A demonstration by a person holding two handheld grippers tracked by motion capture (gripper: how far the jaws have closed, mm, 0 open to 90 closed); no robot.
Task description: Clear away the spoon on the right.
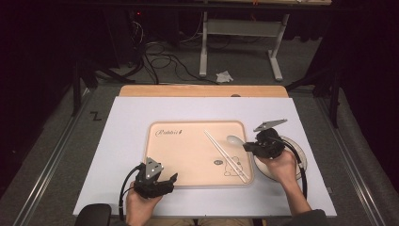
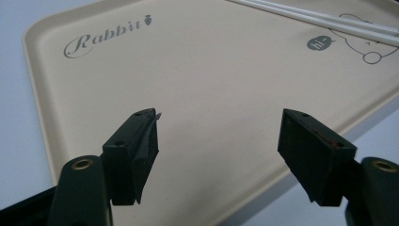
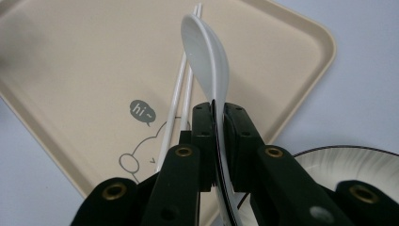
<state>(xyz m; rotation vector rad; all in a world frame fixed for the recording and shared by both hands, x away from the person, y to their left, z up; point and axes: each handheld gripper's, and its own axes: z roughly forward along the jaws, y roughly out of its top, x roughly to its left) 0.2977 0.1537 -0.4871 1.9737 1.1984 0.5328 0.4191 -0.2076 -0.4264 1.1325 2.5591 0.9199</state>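
Jaws of the left gripper (image 1: 165, 181) spread wide, nothing between them; held in the person's left hand (image 1: 141, 200) at the near left of the white desk (image 1: 127, 122), jaws reaching over the near edge of the beige rectangular plastic tray (image 1: 188, 160). The left gripper view has it (image 2: 219, 146) above bare tray floor (image 2: 211, 84), "Rabbit" print at far left. Pair of white chopsticks (image 1: 226, 155) lies diagonally on the tray's right half, over the bear drawing. Right gripper (image 1: 248, 147), in the right hand (image 1: 278, 165), has jaws pinched on the handle of a white ceramic soup spoon (image 1: 234, 139), bowl end over the tray's right side. Right gripper view: spoon (image 3: 207, 56) clamped edge-on above the chopsticks (image 3: 181, 89). White round plate with dark rim (image 1: 301, 157) sits on the desk just right of the tray, under the right hand.
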